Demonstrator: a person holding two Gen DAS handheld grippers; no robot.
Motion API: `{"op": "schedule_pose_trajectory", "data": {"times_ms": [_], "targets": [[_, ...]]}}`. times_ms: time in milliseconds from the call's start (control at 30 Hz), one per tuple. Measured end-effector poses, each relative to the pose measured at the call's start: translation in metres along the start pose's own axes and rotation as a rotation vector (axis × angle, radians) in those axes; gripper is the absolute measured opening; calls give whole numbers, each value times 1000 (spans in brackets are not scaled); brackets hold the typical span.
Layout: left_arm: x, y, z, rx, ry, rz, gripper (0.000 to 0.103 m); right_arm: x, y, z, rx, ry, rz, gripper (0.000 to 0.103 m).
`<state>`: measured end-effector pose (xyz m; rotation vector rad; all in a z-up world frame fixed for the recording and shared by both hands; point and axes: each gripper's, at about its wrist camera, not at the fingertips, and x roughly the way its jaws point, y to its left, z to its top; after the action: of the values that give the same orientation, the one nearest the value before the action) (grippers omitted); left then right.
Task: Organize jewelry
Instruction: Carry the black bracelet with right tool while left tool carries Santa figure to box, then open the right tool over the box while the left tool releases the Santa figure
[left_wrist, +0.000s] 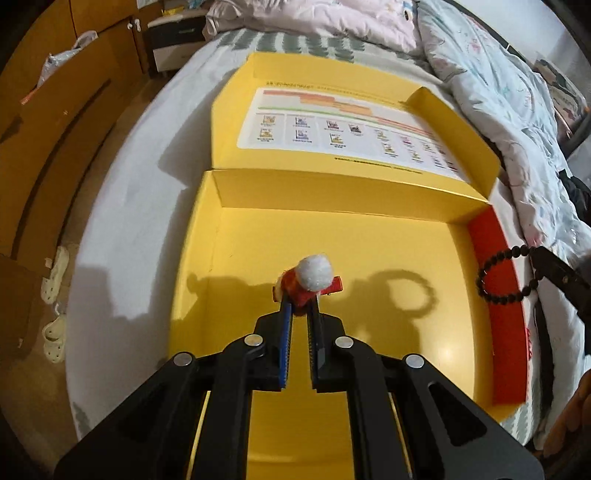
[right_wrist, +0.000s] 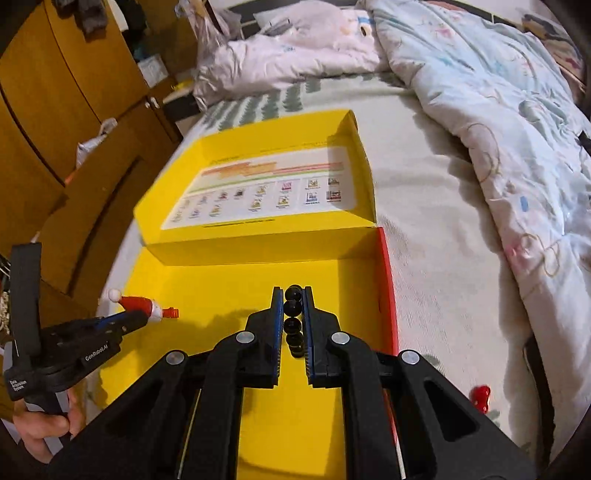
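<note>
An open yellow box (left_wrist: 258, 240) with a red right wall lies on the bed; it also shows in the right wrist view (right_wrist: 221, 280). My left gripper (left_wrist: 300, 301) is shut on a red Santa-hat hair clip (left_wrist: 314, 282) with a white pompom, held above the box floor; the clip also shows in the right wrist view (right_wrist: 142, 304). My right gripper (right_wrist: 293, 291) is shut on a black bead bracelet (right_wrist: 293, 317), over the box's right part. In the left wrist view the bracelet (left_wrist: 495, 275) hangs as a loop over the red wall.
The box's lid (left_wrist: 332, 122) lies open behind it with a printed chart inside. Crumpled quilts (right_wrist: 498, 129) cover the bed's right and far side. A small red item (right_wrist: 480, 397) lies on the sheet at right. Wooden cabinets (right_wrist: 55, 110) stand left of the bed.
</note>
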<state>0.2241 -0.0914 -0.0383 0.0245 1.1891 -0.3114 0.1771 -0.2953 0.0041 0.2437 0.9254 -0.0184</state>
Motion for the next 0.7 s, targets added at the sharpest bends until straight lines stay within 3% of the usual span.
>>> {"op": "schedule_pose_trajectory", "data": {"times_ms": [300, 567, 700], "targets": [[34, 1, 17, -19, 40, 6, 8, 59, 12, 5, -65, 58, -84, 10], [48, 1, 29, -22, 50, -5, 8, 102, 34, 9, -88, 113, -60, 10], [52, 1, 34, -23, 45, -3, 13, 114, 33, 10, -81, 127, -60, 11]]}}
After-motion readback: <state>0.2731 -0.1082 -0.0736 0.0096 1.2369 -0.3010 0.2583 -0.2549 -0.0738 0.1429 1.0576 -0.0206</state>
